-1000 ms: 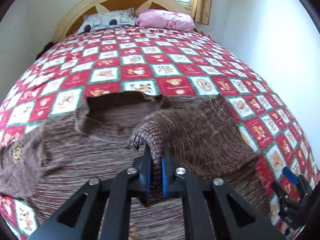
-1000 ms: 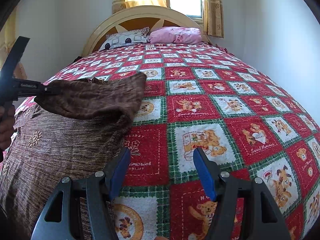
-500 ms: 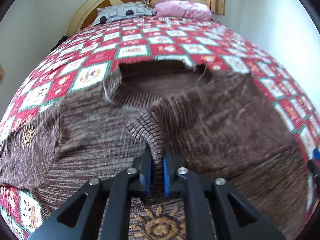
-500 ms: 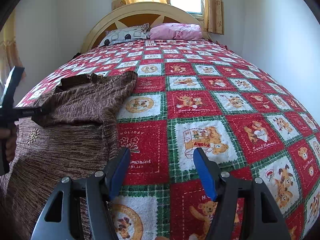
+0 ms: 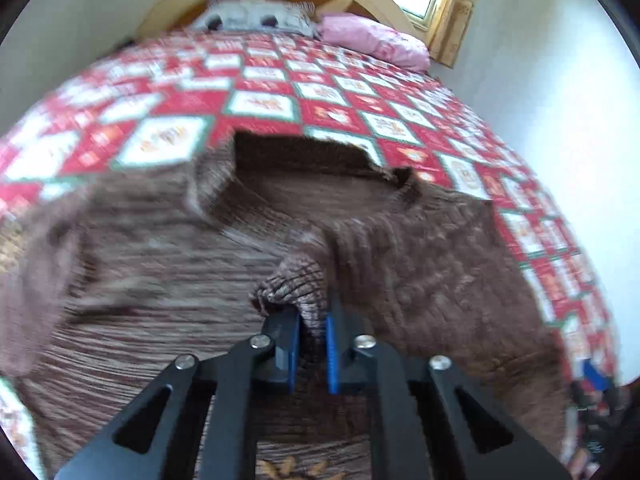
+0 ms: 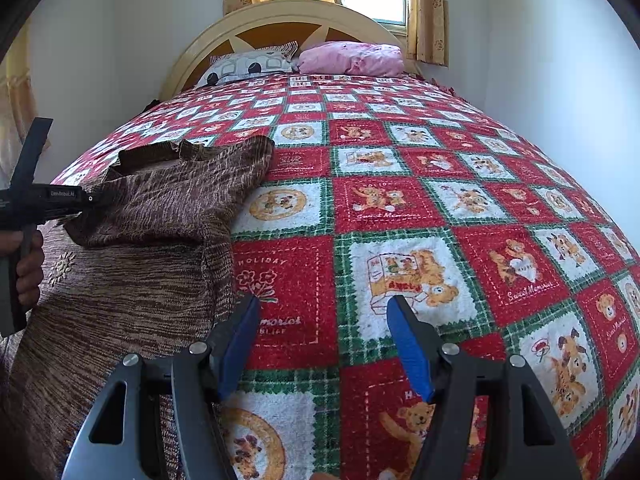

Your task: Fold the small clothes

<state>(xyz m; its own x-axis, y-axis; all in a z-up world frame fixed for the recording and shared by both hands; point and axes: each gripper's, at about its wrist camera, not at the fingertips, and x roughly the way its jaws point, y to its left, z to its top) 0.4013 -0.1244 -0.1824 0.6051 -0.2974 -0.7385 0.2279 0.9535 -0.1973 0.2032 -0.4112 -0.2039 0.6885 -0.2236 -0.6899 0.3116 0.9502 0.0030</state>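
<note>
A brown knit sweater (image 5: pixel 152 280) lies spread on the bed, neckline toward the headboard. Its right sleeve is folded over the chest, and the ribbed cuff (image 5: pixel 296 284) sits between the blue pads of my left gripper (image 5: pixel 312 320), whose jaws are closing on it. From the right wrist view, the left gripper (image 6: pixel 94 199) holds that sleeve low over the sweater (image 6: pixel 132 288), with a hand (image 6: pixel 28 268) on its handle. My right gripper (image 6: pixel 322 312) hovers open over the quilt just right of the sweater's edge, with nothing between its fingers.
The bed carries a red, white and green teddy-bear quilt (image 6: pixel 440 200). A grey patterned pillow (image 6: pixel 248 66) and a pink pillow (image 6: pixel 352 58) lie against the wooden headboard (image 6: pixel 280 20). White walls run close along both sides, and a curtained window sits behind.
My left gripper has carried the sleeve cuff down and across onto the sweater's chest, so the sleeve now lies lower. The right gripper has stayed where it was.
</note>
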